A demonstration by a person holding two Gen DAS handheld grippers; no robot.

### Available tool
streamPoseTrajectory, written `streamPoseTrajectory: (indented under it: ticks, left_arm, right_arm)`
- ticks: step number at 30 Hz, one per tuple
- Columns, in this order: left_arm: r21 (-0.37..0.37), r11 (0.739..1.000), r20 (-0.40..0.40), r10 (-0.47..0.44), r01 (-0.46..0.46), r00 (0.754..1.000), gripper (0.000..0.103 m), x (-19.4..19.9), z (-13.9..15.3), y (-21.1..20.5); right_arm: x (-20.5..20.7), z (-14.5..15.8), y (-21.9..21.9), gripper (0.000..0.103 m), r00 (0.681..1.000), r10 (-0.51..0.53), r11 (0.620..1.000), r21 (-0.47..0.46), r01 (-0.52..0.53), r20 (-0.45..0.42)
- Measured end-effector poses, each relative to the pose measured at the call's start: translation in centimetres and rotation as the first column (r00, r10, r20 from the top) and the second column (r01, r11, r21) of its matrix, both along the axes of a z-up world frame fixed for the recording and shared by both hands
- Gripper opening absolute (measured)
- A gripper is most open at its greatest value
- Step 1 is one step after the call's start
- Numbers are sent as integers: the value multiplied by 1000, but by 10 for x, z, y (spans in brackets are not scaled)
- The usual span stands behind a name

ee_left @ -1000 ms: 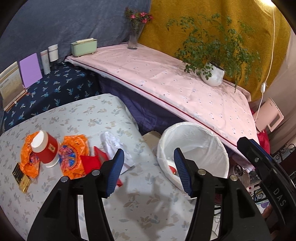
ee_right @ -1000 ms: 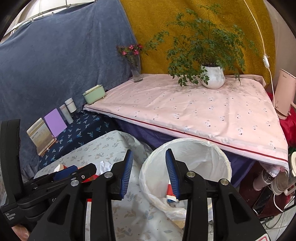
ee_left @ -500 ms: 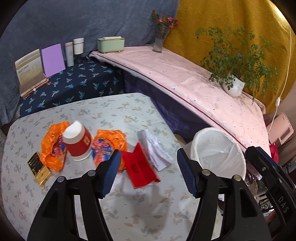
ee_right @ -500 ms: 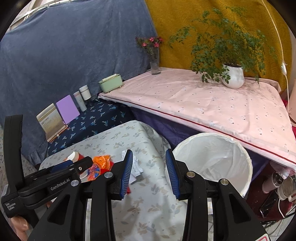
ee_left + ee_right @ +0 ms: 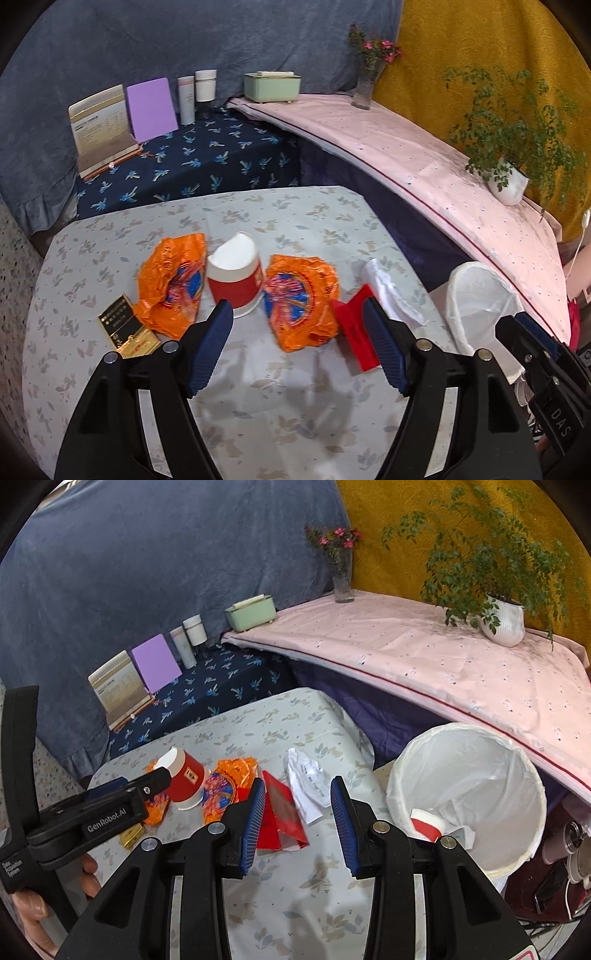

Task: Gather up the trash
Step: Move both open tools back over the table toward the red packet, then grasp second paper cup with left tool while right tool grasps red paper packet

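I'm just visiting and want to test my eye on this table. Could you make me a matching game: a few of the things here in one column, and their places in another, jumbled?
Things:
1. red paper cup
2. gold box
3. white receipt
4. green tissue box

Places:
A. on the pink-covered surface, at the back
B. between two orange wrappers
C. table's left side, beside an orange wrapper
D. nearest the white bin

Pairs: 1-B, 2-C, 3-D, 4-A

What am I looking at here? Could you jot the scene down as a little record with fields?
Setting: floral-cloth table
Trash on table: two orange wrappers, red paper cup, red packet, white paper, gold box
Bin: white-lined trash bin beside table, another cup inside
Left gripper: open, empty
Right gripper: open, empty
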State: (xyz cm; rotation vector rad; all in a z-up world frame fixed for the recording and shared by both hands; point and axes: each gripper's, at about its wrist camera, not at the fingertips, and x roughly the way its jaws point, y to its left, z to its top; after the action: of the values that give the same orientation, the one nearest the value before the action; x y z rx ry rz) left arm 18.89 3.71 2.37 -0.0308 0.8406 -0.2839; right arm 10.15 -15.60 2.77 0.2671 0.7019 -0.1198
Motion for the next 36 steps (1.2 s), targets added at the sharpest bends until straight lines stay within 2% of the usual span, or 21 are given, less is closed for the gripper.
streamPoseTrajectory:
  ticks: [8, 13, 29, 32, 34, 36]
  left_arm:
    - [27, 999, -26, 43, -42, 999, 79, 17, -20, 27]
    - [50, 997, -34, 62, -60, 998, 80, 32, -31, 37]
    - [92, 995, -79, 56, -49, 995, 82, 85, -65, 30]
    - [94, 994, -82, 56, -48, 995, 78, 91, -69, 29]
    - [91, 995, -91, 49, -41, 995, 72, 94, -72, 27]
    - [87, 996, -104, 40, -31, 994, 60, 96, -75, 26]
  right_arm:
    - [19, -27, 17, 37, 997, 27, 1000, -5, -28, -65]
    - [34, -44, 24, 37, 994, 41, 999, 0, -41, -106]
    - [80, -92, 36, 34, 977, 68, 998, 12, -67, -203]
    - [84, -99, 35, 33, 975, 67, 998, 15, -65, -214]
    - [86, -101, 35, 30, 974, 66, 998, 16, -64, -218]
    - [87, -103, 35, 27, 973, 67, 998, 18, -65, -219]
